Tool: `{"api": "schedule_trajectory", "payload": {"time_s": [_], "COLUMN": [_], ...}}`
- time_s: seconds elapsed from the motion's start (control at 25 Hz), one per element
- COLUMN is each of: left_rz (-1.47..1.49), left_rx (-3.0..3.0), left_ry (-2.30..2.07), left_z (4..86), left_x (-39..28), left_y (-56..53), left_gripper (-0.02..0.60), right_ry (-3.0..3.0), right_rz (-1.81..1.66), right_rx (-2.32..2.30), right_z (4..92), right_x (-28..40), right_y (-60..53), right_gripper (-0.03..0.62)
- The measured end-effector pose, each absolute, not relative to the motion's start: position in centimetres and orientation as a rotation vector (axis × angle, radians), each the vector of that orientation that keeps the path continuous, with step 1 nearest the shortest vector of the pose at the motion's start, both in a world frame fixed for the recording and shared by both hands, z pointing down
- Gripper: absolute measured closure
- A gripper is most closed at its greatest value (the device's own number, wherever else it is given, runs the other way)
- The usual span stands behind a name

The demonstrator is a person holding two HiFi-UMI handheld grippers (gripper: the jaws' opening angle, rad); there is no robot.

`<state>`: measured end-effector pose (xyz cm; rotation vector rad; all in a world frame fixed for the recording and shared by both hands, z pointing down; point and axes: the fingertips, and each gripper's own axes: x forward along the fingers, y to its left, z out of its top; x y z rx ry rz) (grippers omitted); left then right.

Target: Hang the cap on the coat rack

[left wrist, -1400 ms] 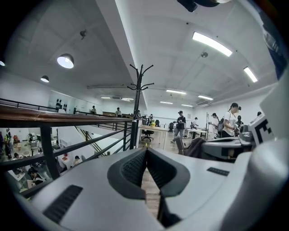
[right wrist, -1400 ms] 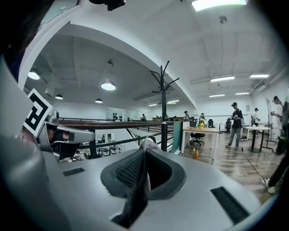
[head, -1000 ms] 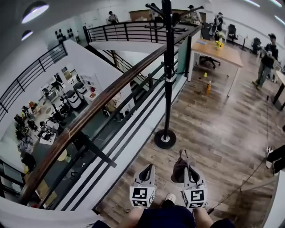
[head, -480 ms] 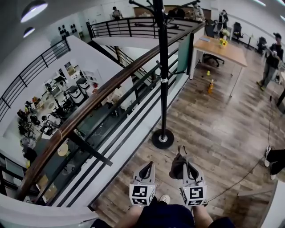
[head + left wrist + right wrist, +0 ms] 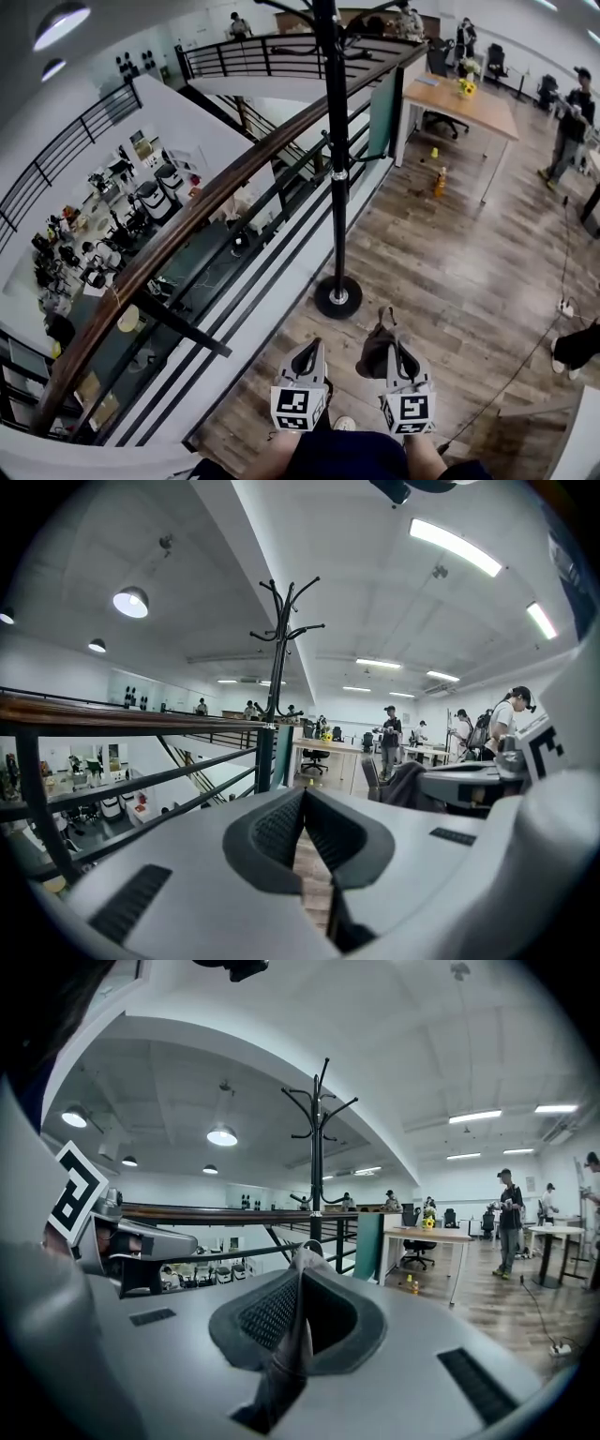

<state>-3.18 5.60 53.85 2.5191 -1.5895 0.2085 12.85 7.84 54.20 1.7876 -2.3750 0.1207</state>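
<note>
Low in the head view, the right tool (image 5: 394, 345) holds the dark cap (image 5: 375, 354) out toward the coat rack (image 5: 337, 169), which stands near ahead. Left gripper view: the left tool (image 5: 304, 797) has its jaws together on nothing, idle. Right gripper view: the jaws pinch the cap's fabric, keeping it ready for a hook.

The left gripper (image 5: 309, 347) and the right gripper (image 5: 397, 345), with the cap (image 5: 375, 353), have come a bit closer to the round foot (image 5: 337, 296) of the coat rack (image 5: 335, 141).
</note>
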Motion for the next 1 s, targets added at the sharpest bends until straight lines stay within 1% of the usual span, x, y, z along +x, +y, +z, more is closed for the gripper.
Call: {"api": "schedule_trajectory", "payload": {"time_s": [0.68, 1.0], "left_rz": [0.235, 0.269], "left_rx": [2.633, 2.708], "left_ry": [-1.424, -1.338], "left_z": [51.6, 52.6], "left_x": [-3.3, -3.9], "left_y": [-14.4, -20.7], "left_gripper": [0.578, 0.578], "right_ry": [-2.236, -2.178], "right_rz": [0.151, 0.150], "right_rx": [1.953, 2.030], "right_z": [51.9, 53.3], "right_x": [13.0, 11.6], "right_y": [-10.0, -14.6], "right_gripper": [0.569, 0.569]}}
